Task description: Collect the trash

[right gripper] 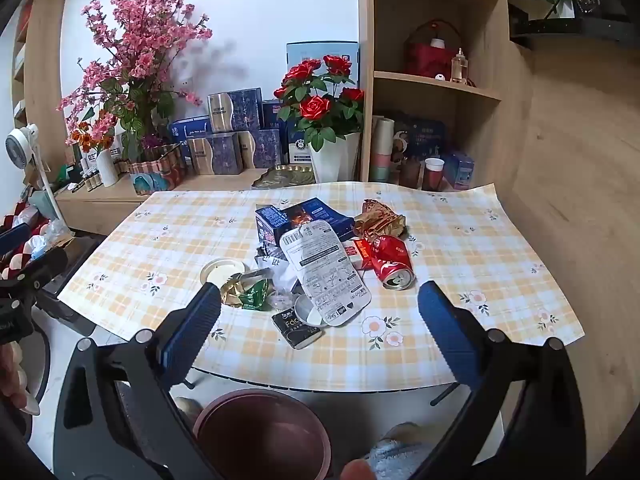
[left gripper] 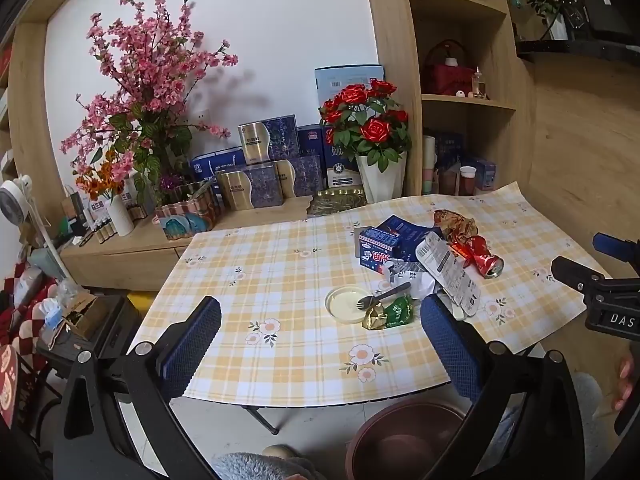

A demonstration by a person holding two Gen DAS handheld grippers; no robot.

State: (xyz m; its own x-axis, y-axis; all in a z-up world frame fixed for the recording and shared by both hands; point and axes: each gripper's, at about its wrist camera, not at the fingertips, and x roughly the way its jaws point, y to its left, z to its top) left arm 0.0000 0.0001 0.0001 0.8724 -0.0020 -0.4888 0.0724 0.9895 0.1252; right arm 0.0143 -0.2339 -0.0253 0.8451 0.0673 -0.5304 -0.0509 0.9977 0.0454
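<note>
A pile of trash lies on the yellow checked tablecloth (left gripper: pixel 260 280) (right gripper: pixel 460 240): a crushed red can (left gripper: pixel 486 262) (right gripper: pixel 390 260), a white printed sheet (left gripper: pixel 448 276) (right gripper: pixel 324 272), a blue box (left gripper: pixel 380 246) (right gripper: pixel 304 216), a green wrapper (left gripper: pixel 396 312) (right gripper: pixel 256 294), a round lid (left gripper: pixel 348 304) (right gripper: pixel 222 270), a black packet (right gripper: pixel 296 330) and a gold foil wrapper (left gripper: pixel 456 222) (right gripper: pixel 380 218). A brown bin (left gripper: pixel 404 440) (right gripper: pixel 260 436) stands on the floor below the table's near edge. My left gripper (left gripper: pixel 320 320) and right gripper (right gripper: pixel 320 312) hover above the near edge, both open and holding nothing.
Behind the table a wooden sideboard carries a vase of red roses (left gripper: pixel 368 128) (right gripper: pixel 320 96), pink blossoms (left gripper: pixel 148 80), and stacked boxes (left gripper: pixel 256 184). Shelves (right gripper: pixel 432 80) rise at the right. A small fan (left gripper: pixel 14 200) and clutter sit at the left.
</note>
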